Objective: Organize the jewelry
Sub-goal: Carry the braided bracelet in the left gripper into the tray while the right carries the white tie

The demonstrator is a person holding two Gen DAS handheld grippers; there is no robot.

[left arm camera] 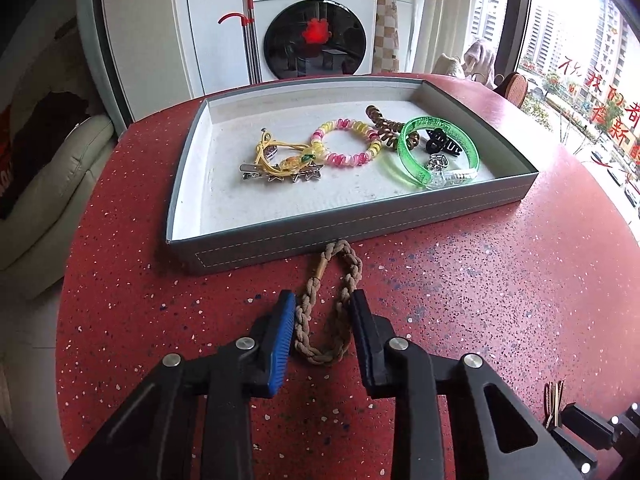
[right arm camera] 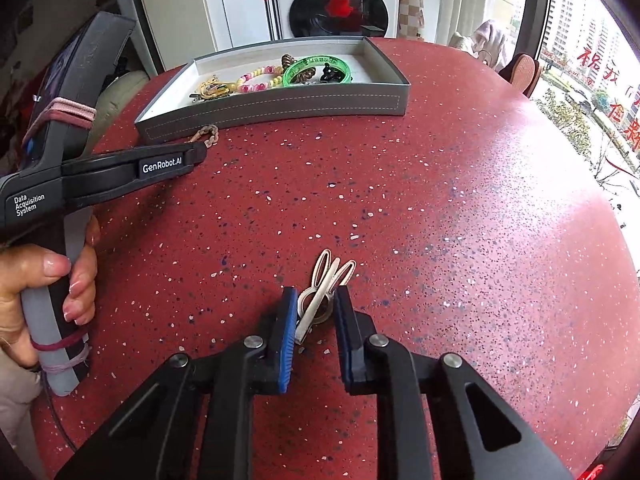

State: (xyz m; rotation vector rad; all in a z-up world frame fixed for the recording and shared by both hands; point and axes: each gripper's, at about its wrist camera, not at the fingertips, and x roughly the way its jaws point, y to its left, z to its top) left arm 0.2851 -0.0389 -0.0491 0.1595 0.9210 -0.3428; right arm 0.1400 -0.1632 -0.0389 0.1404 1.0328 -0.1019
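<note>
Two grippers down on the red table [right arm camera: 440, 160]. Left gripper [left arm camera: 325, 312] pinches the braided tan bracelet [left arm camera: 326, 344] on both sides, just in front of the grey tray [left arm camera: 360, 228]. Right gripper [right arm camera: 316, 308] is nearly closed w/ a pale hair clip [right arm camera: 320, 292] between its pads; can't tell if both pads touch it. Green bangle [left arm camera: 416, 148] and pink-yellow coil tie [left arm camera: 346, 142] are in the tray.

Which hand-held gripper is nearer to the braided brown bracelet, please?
Left. The left hand-held gripper has its fingers on either side of the braided brown bracelet by the gray tray; the right hand-held gripper is off to the side, around a pale hair clip.
</note>
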